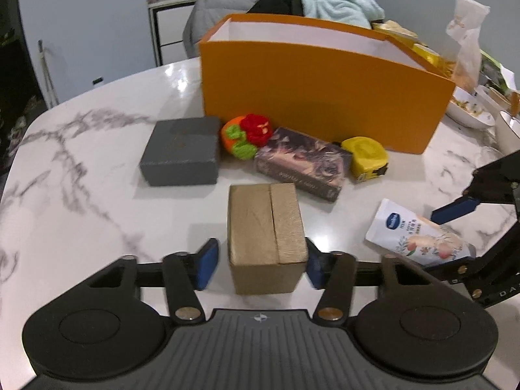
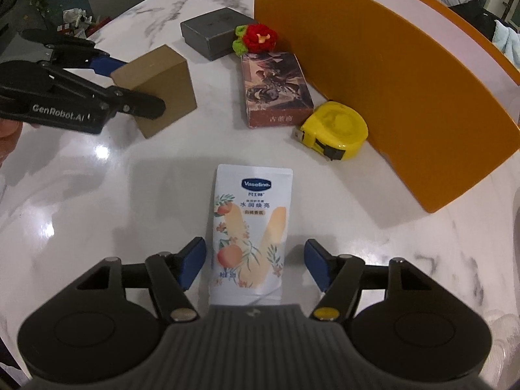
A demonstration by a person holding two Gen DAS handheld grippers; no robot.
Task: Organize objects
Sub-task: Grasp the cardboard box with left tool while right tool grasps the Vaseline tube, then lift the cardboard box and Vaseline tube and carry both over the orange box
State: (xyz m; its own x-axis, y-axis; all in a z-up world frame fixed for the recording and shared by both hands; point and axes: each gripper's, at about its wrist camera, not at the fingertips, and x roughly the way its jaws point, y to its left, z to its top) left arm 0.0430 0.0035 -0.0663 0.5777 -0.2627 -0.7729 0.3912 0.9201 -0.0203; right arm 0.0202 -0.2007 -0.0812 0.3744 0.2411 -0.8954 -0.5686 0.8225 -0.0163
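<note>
Your left gripper (image 1: 258, 263) brackets the small tan cardboard box (image 1: 265, 227), jaws spread with a gap on one side, ready to squeeze. Your right gripper (image 2: 255, 265) straddles the flat white Vaseline tube (image 2: 250, 230), also spread. Both sit near the big orange open-topped bin (image 1: 325, 97), the likely destination.

Marble table (image 1: 81, 169): orange box (image 1: 318, 97), grey box (image 1: 182, 151), crochet toy (image 1: 247, 135), book (image 1: 302, 162), tape measure (image 1: 365, 157), tan box (image 1: 265, 227), Vaseline tube (image 2: 250, 230).
</note>
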